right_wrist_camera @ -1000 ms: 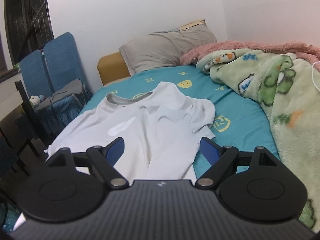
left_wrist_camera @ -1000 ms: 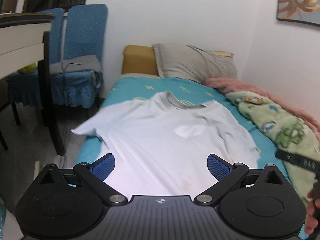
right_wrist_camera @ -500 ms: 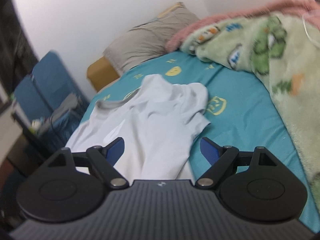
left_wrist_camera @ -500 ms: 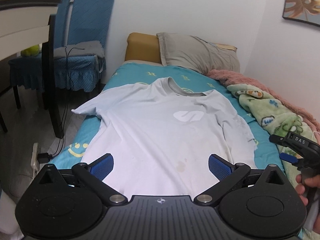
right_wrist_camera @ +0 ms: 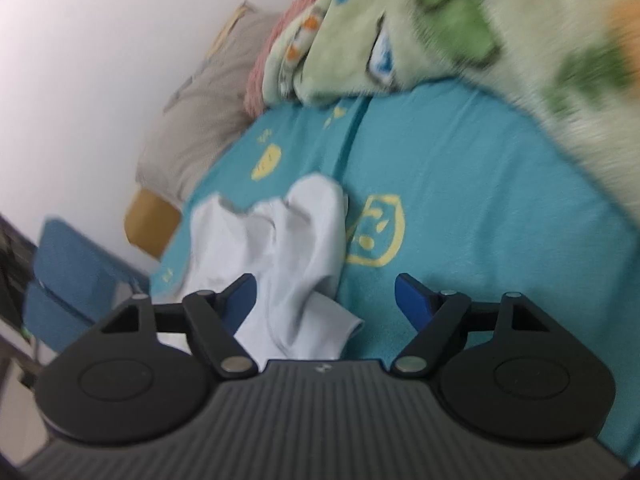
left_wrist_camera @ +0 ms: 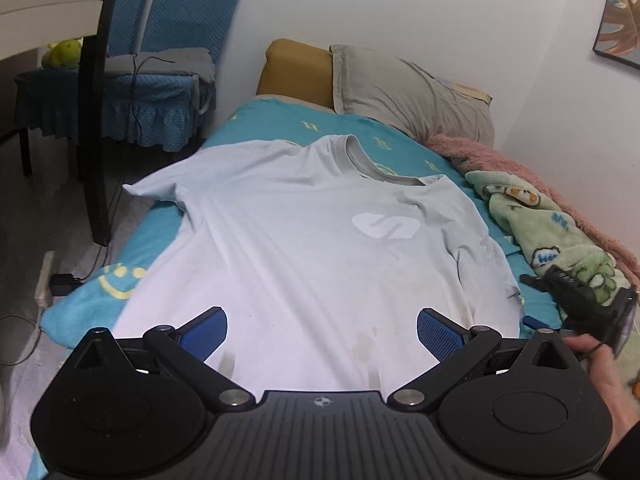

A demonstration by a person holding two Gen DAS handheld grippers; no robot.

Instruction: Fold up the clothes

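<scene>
A pale grey T-shirt (left_wrist_camera: 312,248) with a white chest logo lies spread face up on the teal bed sheet (left_wrist_camera: 280,124), collar toward the pillow. My left gripper (left_wrist_camera: 322,330) is open and empty, hovering over the shirt's hem. My right gripper (right_wrist_camera: 325,294) is open and empty, low over the shirt's right sleeve (right_wrist_camera: 304,248); it also shows in the left wrist view (left_wrist_camera: 576,292) at the shirt's right edge, held by a hand.
A green cartoon blanket (left_wrist_camera: 560,232) and a pink one (left_wrist_camera: 500,160) are bunched along the bed's right side. A grey pillow (left_wrist_camera: 408,92) lies at the head. Blue chairs (left_wrist_camera: 160,80), a dark table leg (left_wrist_camera: 94,120) and a power strip (left_wrist_camera: 44,280) stand left of the bed.
My left gripper has risen and tilted down over the shirt. My right gripper has dropped low and swung right toward the sleeve; its view is blurred by motion. Both stayed open.
</scene>
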